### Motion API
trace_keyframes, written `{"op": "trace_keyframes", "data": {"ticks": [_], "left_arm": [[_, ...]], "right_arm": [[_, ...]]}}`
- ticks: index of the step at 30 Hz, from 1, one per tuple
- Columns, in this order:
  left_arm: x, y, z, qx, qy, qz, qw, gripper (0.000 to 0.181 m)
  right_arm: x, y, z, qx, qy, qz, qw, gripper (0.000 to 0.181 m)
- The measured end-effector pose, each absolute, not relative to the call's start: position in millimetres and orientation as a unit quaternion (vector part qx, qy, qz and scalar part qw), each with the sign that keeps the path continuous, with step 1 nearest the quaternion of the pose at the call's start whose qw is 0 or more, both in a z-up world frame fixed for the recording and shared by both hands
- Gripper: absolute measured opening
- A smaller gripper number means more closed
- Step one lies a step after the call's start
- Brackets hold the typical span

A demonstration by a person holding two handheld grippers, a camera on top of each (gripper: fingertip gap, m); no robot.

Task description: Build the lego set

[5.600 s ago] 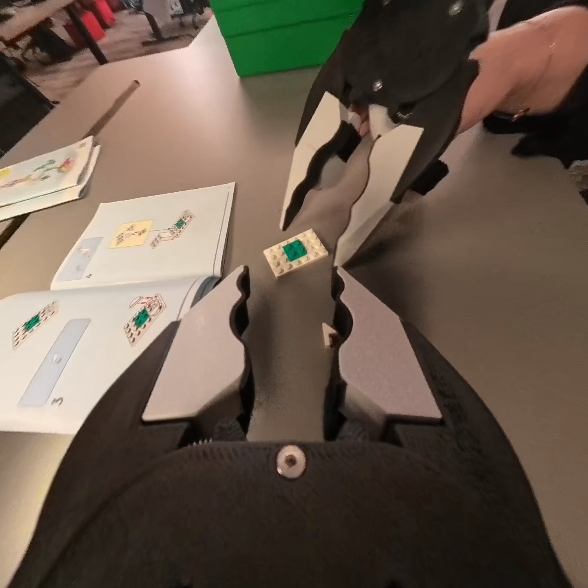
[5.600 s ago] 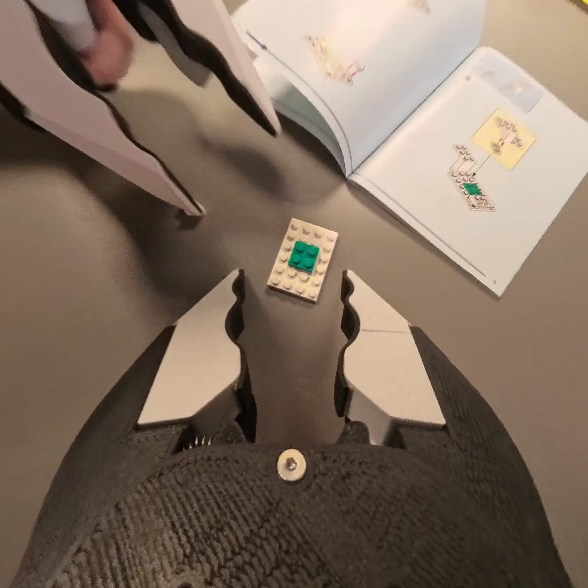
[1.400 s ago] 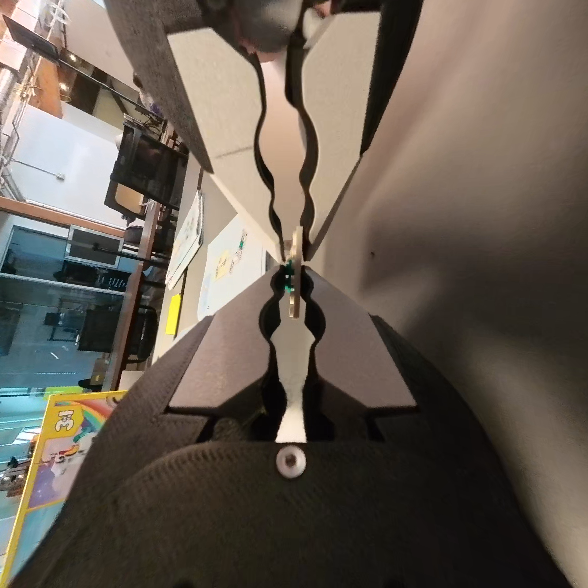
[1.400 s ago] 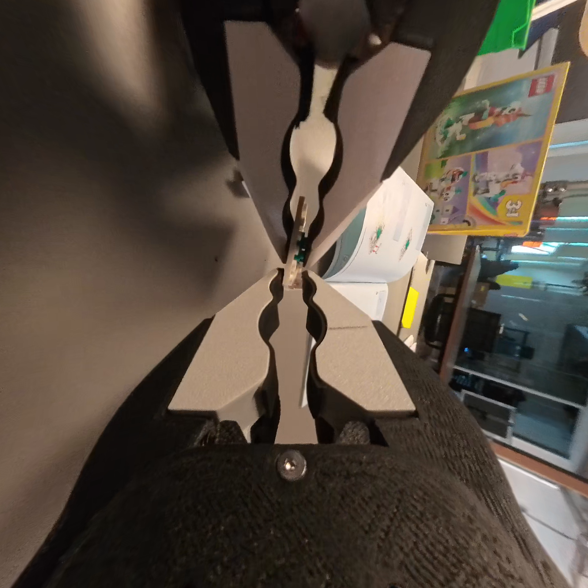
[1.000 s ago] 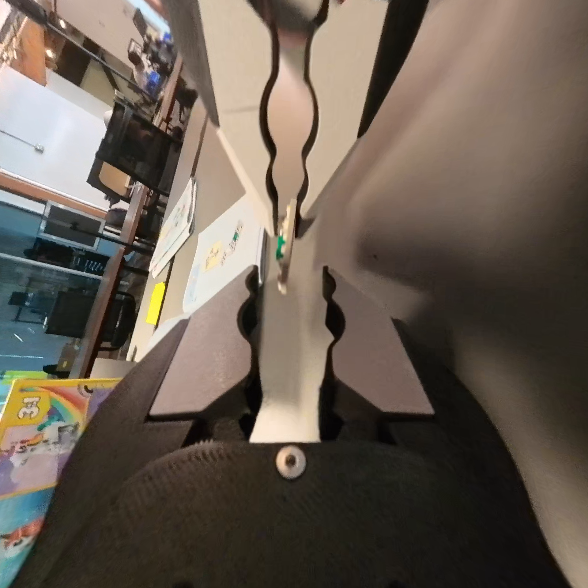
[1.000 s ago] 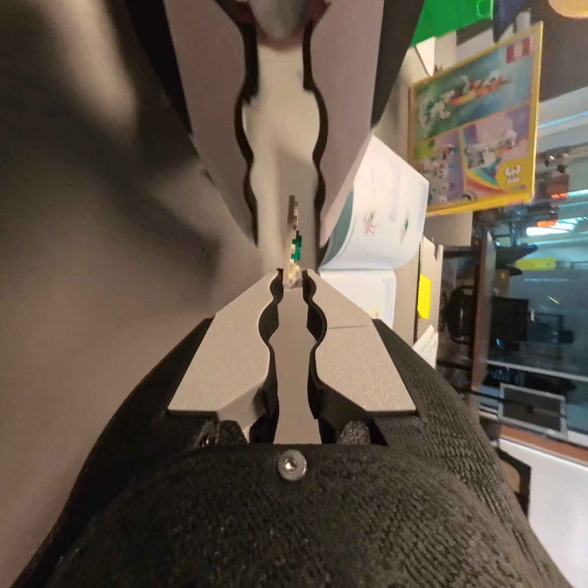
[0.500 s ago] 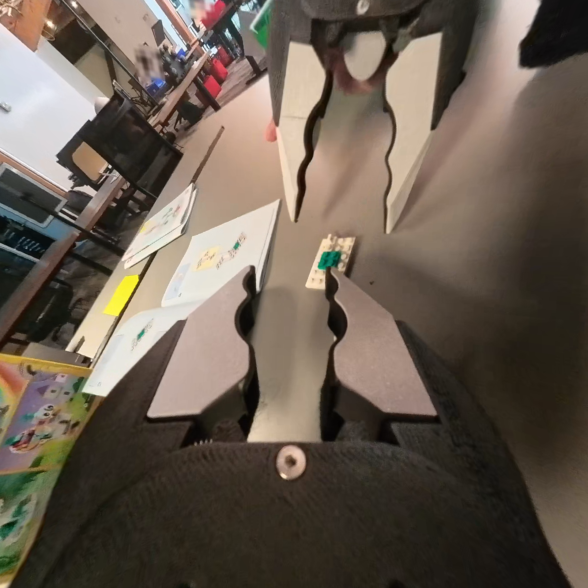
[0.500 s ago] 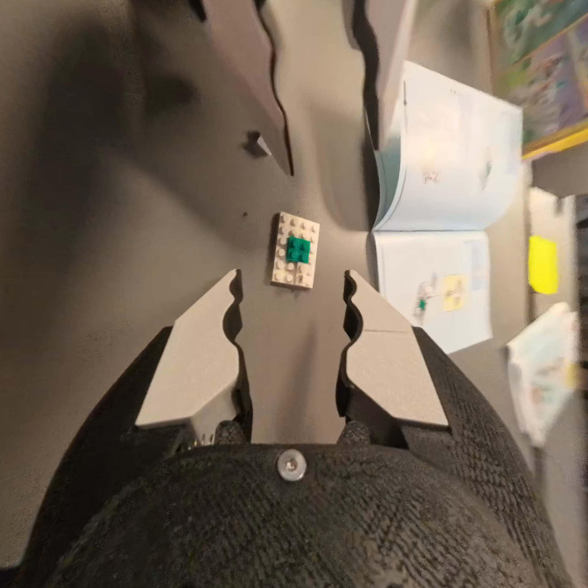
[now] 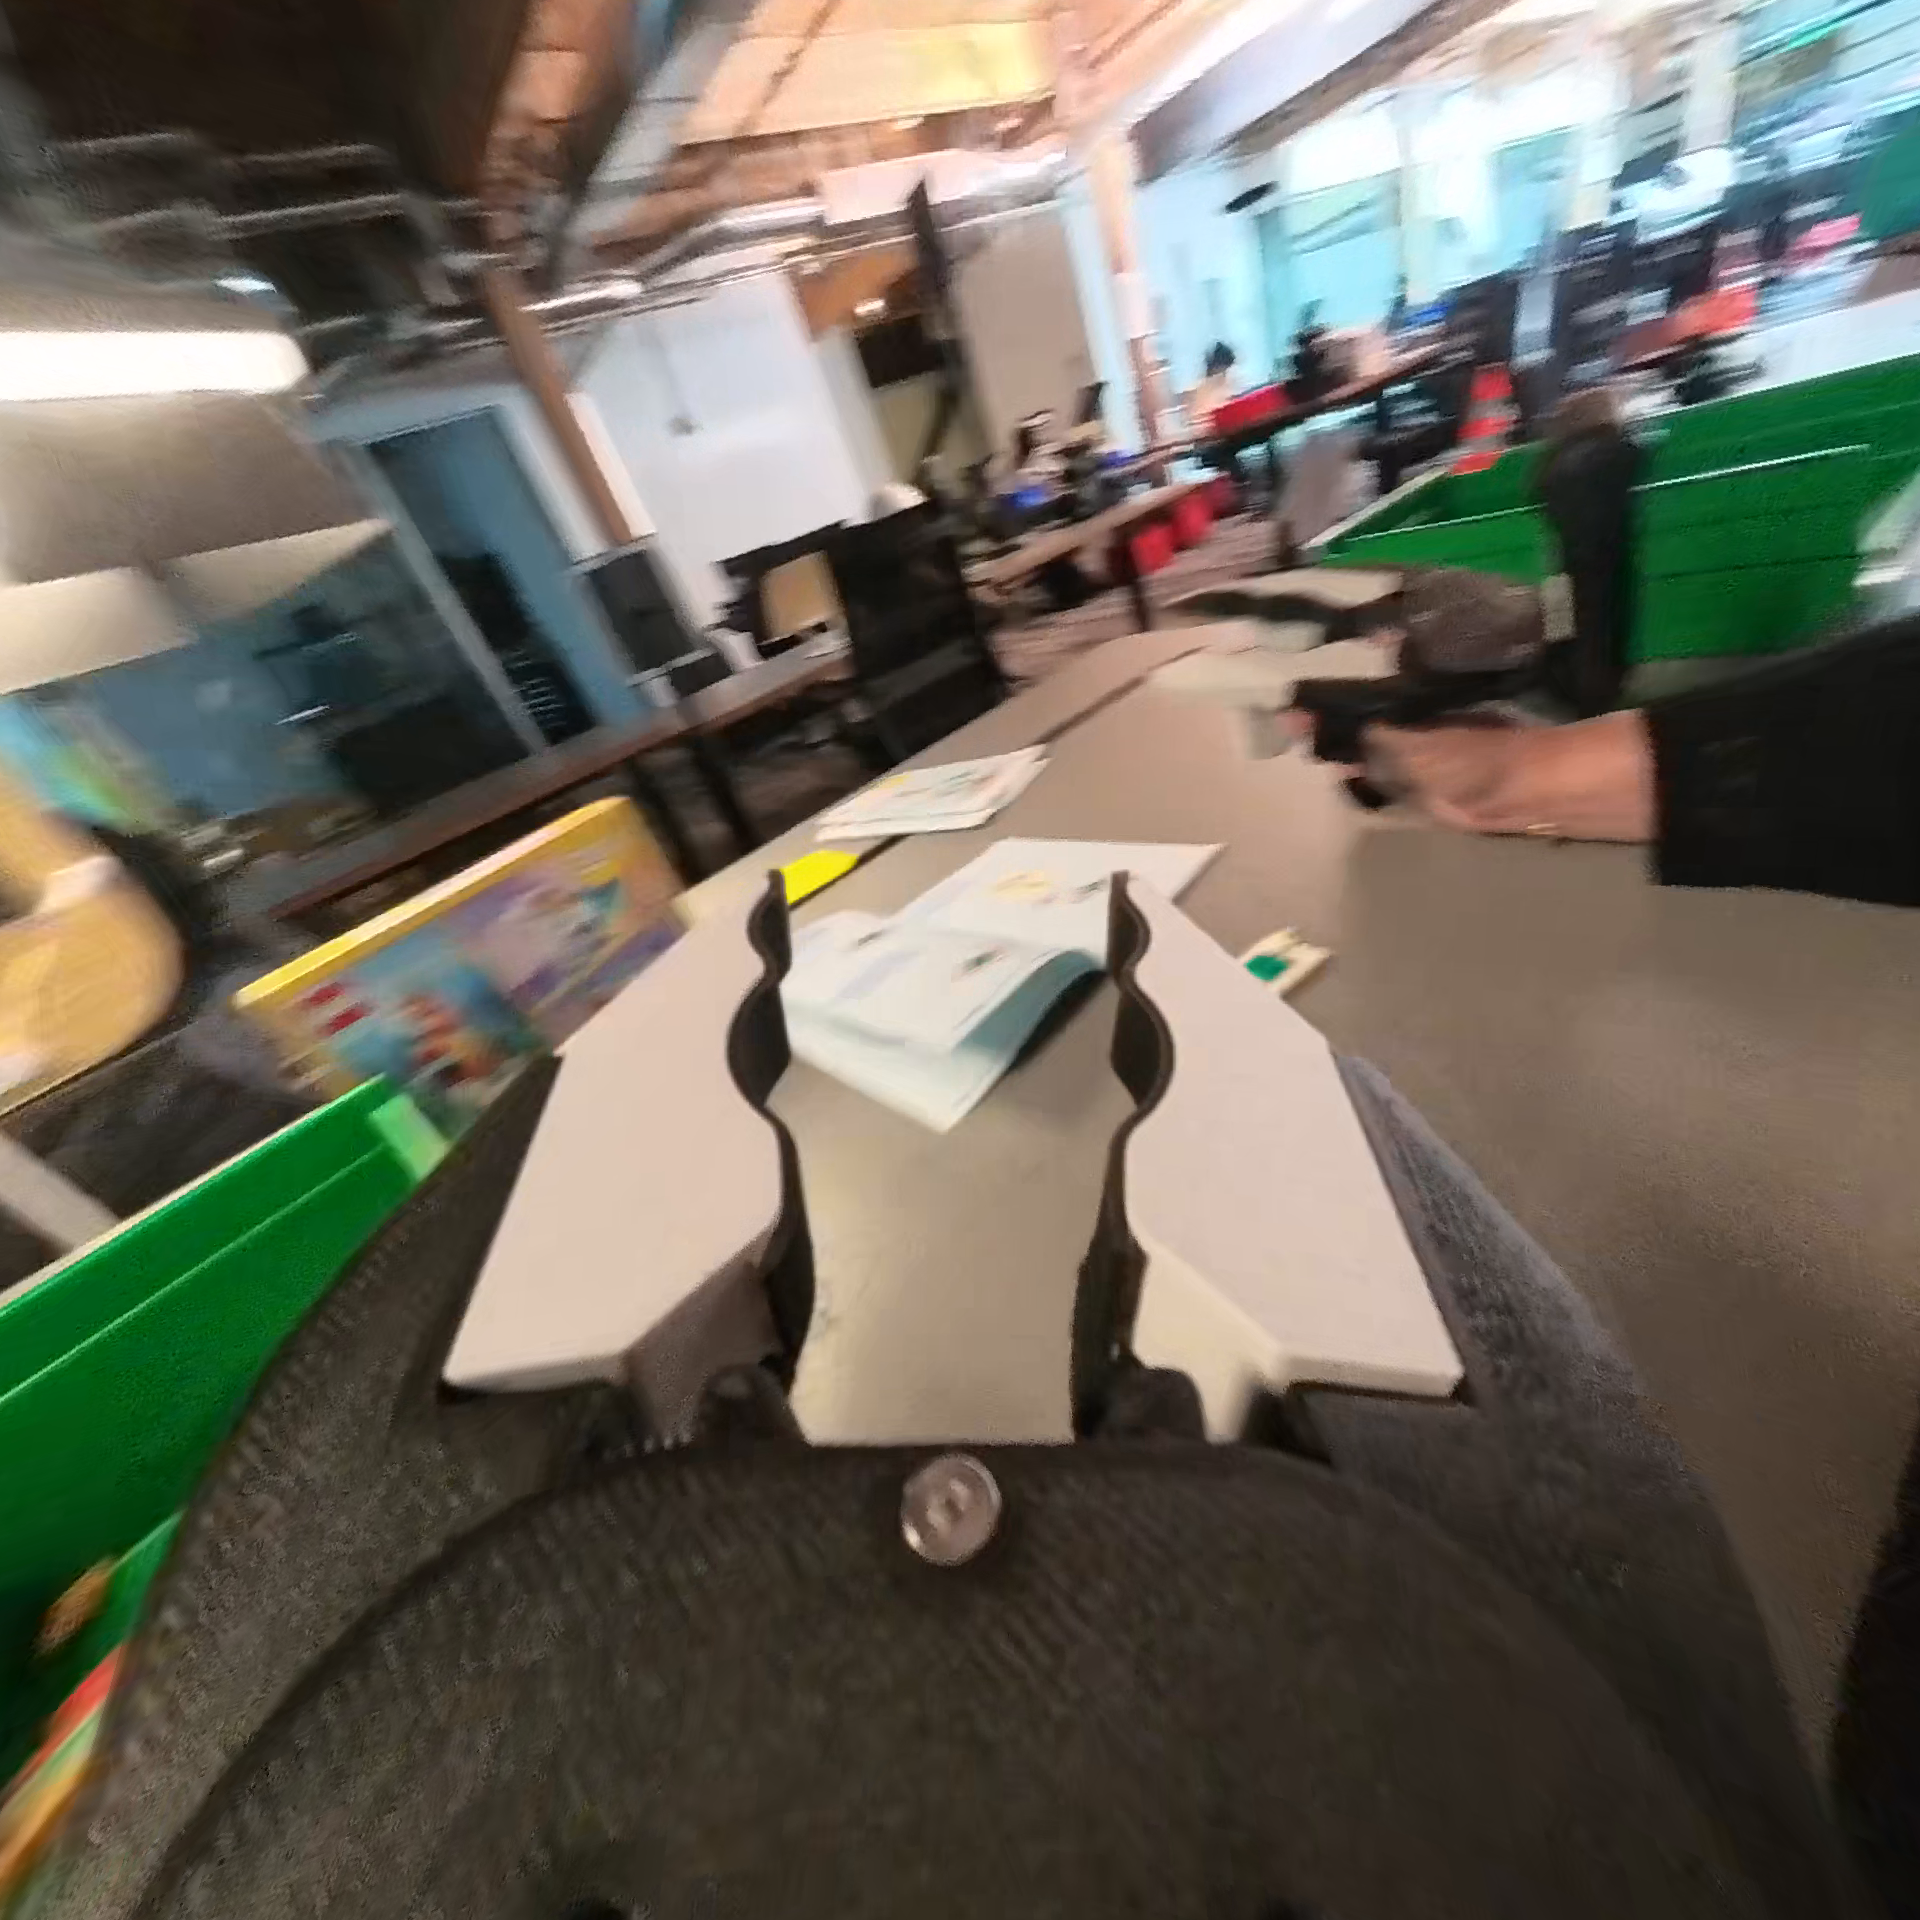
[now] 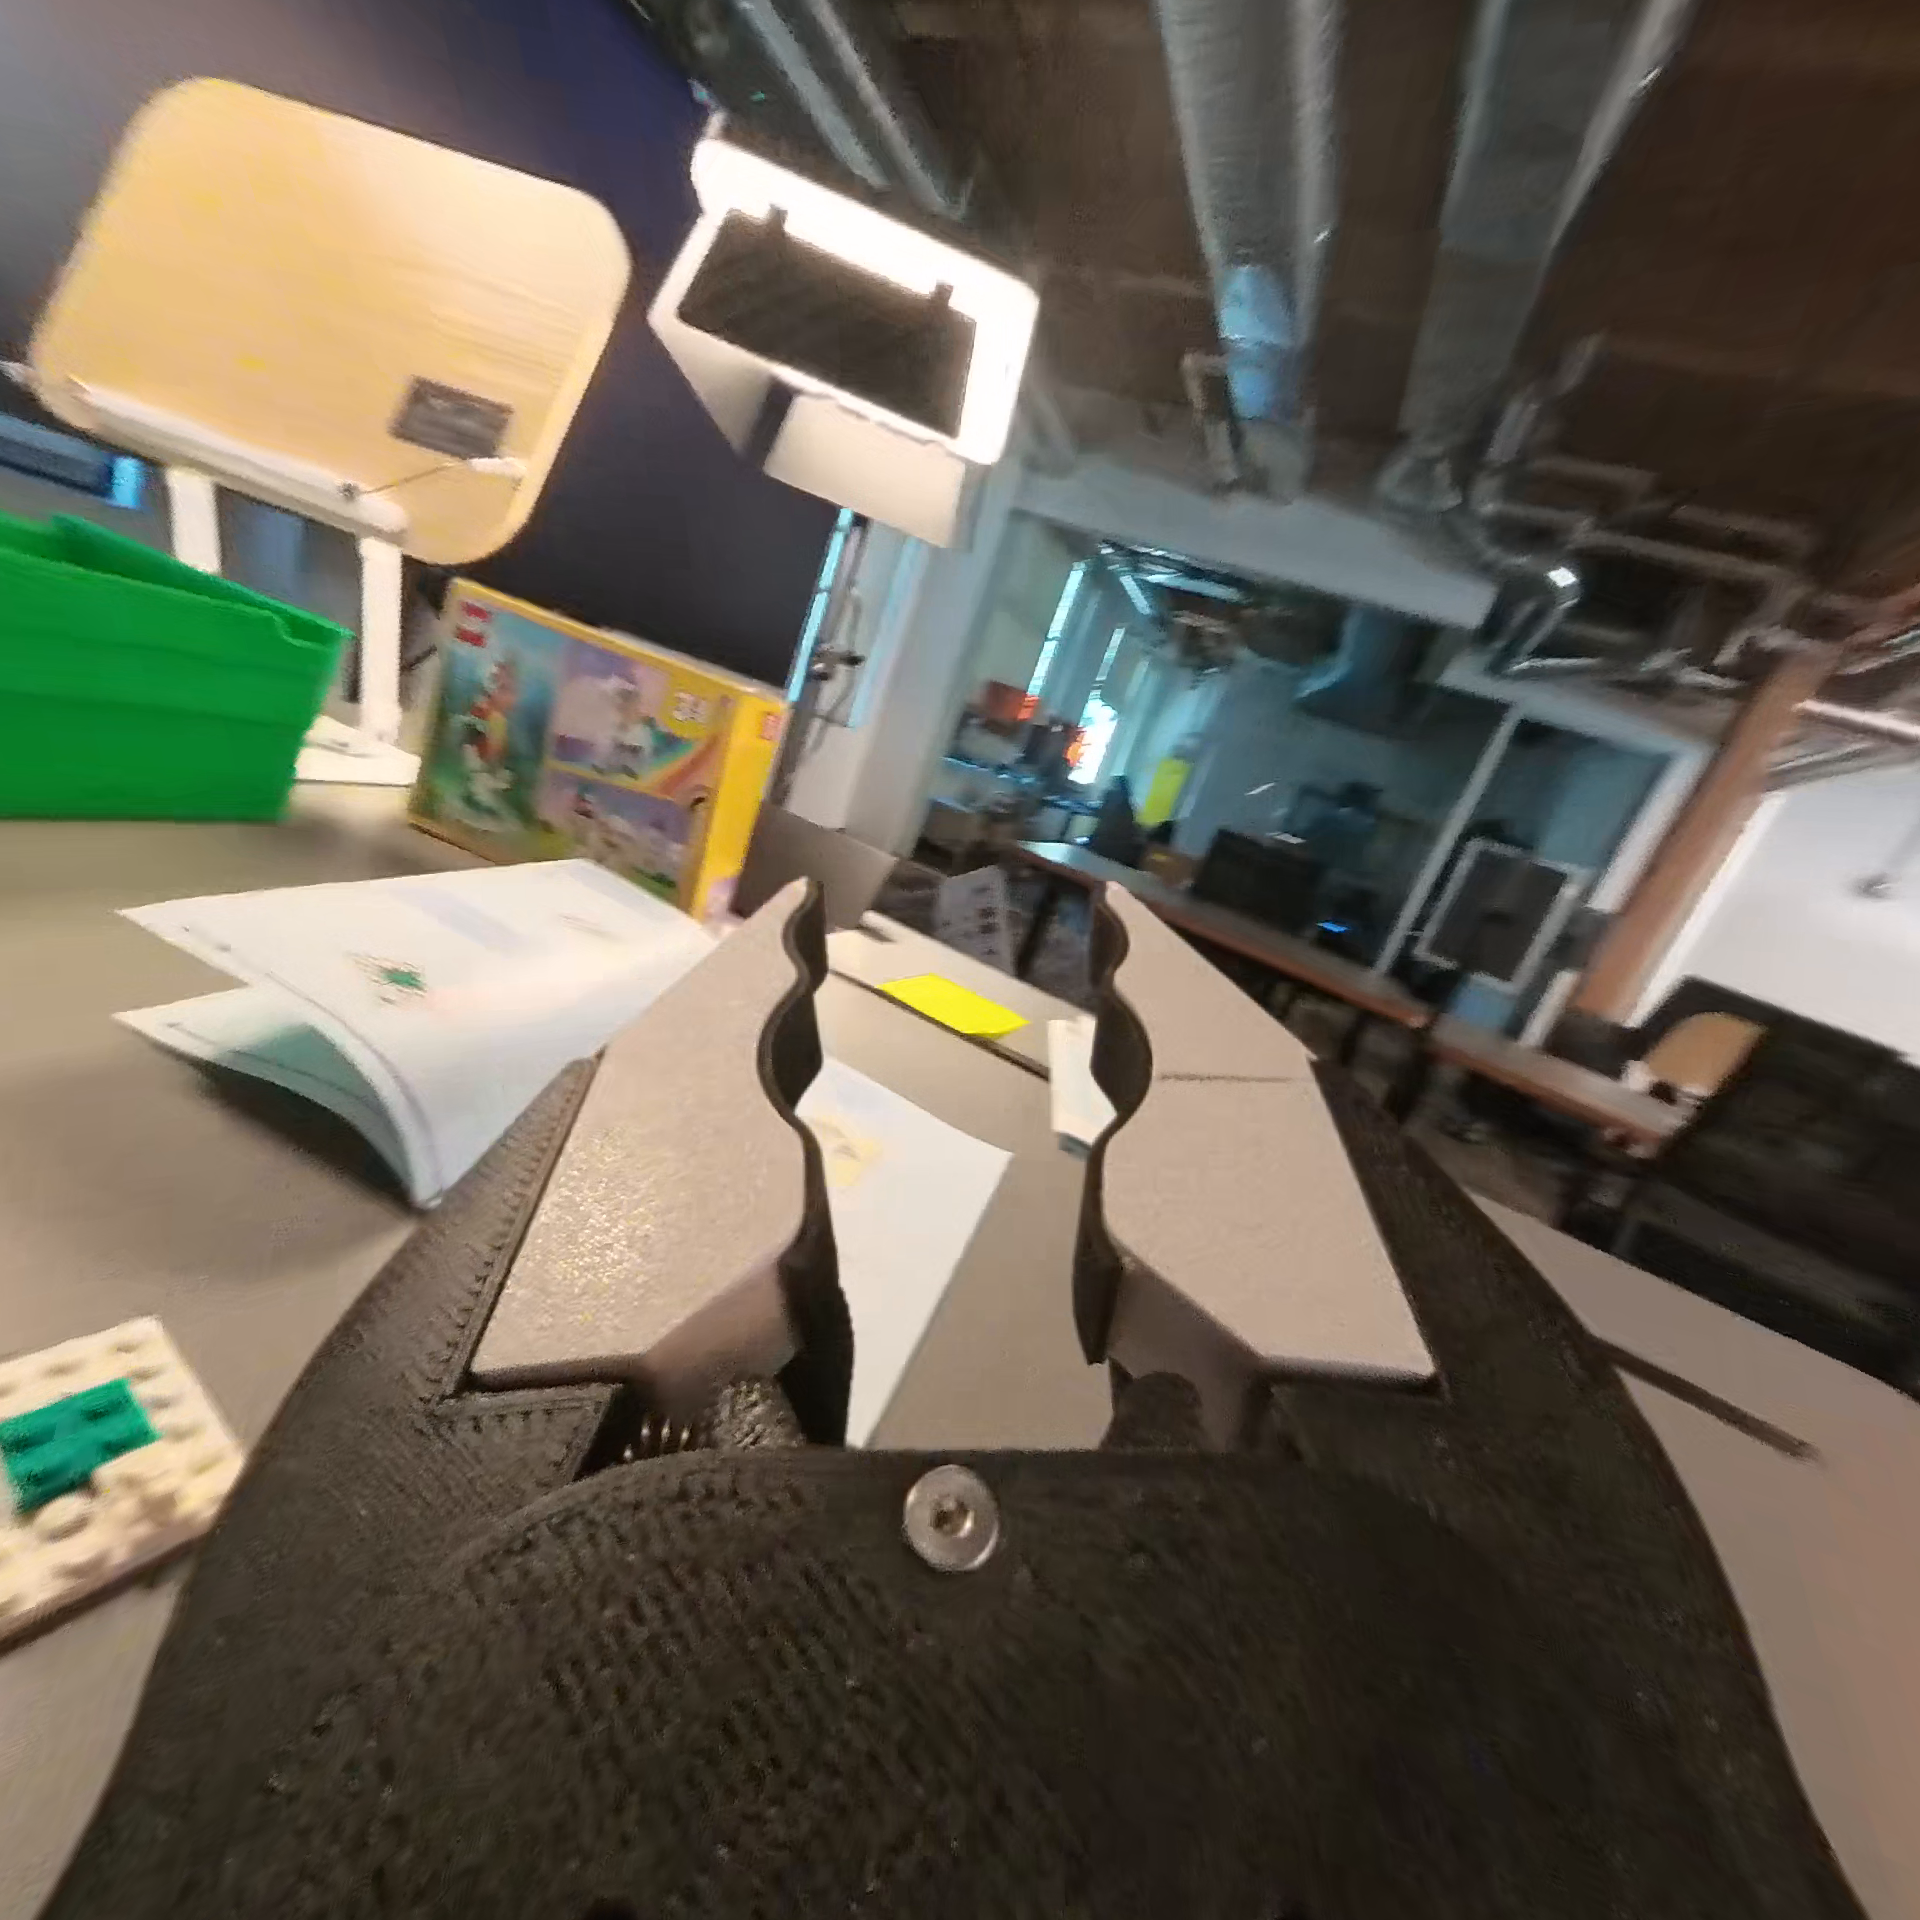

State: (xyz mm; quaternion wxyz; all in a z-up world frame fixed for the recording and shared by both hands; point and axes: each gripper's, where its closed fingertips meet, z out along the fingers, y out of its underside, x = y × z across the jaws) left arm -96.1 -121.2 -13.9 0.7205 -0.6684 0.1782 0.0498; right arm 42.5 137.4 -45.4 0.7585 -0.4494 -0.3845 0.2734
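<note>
A white lego plate with a green square brick on it [image 9: 1286,958] lies flat on the grey table [image 9: 1558,1039], right of my left gripper's tips. It also shows at the lower left of the right wrist view [image 10: 73,1455]. My left gripper [image 9: 943,891] is open and empty, raised and pointing over the open instruction booklet [image 9: 935,987]. My right gripper [image 10: 961,899] is open and empty, raised past the plate. In the left wrist view the right gripper [image 9: 1309,665] is far off, held by a hand.
The open booklet [image 10: 416,987] lies left of the right gripper. A yellow lego box [image 10: 592,748] and green bins [image 10: 145,707] stand at the table's far side. A yellow note [image 10: 951,1003] and another booklet [image 9: 935,795] lie farther out. A green bin [image 9: 156,1299] sits at left. The tips of one gripper are about 30 cm away from the tips of the other.
Both grippers held the plate between them, then let it go onto the table and opened. Both have now lifted and swung away, so the views look across the room.
</note>
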Motion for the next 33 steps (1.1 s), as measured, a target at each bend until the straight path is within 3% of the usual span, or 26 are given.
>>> {"op": "trace_keyframes", "data": {"ticks": [10, 21, 33], "left_arm": [[-277.9, -194.0, 0.9, -0.725, 0.013, 0.238, 0.646, 0.054], [-339.0, -137.5, -66.3, -0.883, 0.068, 0.154, 0.439, 0.042], [-327.7, -126.2, -102.7, -0.941, 0.115, 0.041, 0.315, 0.041]], "right_arm": [[48.5, 148.6, -46.0, -0.460, -0.372, 0.220, 0.776, 0.048], [52.7, 161.3, -51.8, -0.482, -0.364, 0.175, 0.777, 0.044], [57.3, 170.1, -54.4, -0.504, -0.346, 0.176, 0.772, 0.042]]}}
